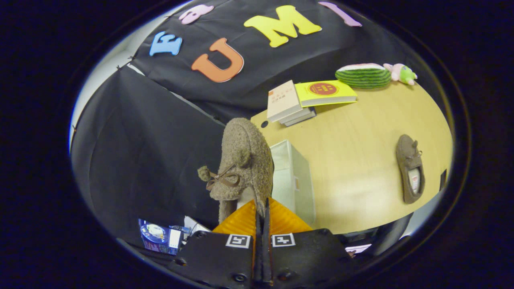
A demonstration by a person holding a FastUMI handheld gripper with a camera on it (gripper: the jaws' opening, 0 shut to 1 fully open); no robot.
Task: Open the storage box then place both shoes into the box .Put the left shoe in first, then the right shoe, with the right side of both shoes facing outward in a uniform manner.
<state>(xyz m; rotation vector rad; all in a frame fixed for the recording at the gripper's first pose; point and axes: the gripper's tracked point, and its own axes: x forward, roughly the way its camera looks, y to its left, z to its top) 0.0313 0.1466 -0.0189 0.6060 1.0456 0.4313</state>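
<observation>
Fuzzy brown shoes, two in count. One shoe (245, 160) is pinched at its heel rim between the gripper (261, 214) fingers, which are nearly closed together on it; it hangs lifted off the table, toe pointing away, bow with a pom-pom on its side. Second shoe (409, 168) lies flat on the table, well apart to the right, opening facing up, light insole showing. One storage box (295, 180), pale fabric, sits just beside and behind the held shoe, near the table's left end; whether its lid is open, cannot tell. Books: a stack of about three (287, 104) with a light cover on top, plus one yellow book (325, 92) touching the stack at the far side. One watermelon-slice plush (363, 75) and one small pink-and-green plush toy (400, 73) just beside it at the far edge. Table (361, 136) is light wood-grain, rounded edge, with a small dark hole near the books. Black cloth walls the booth behind and to the left. One blue printed carton (158, 237) sits low, left of the fingers, below table level.
</observation>
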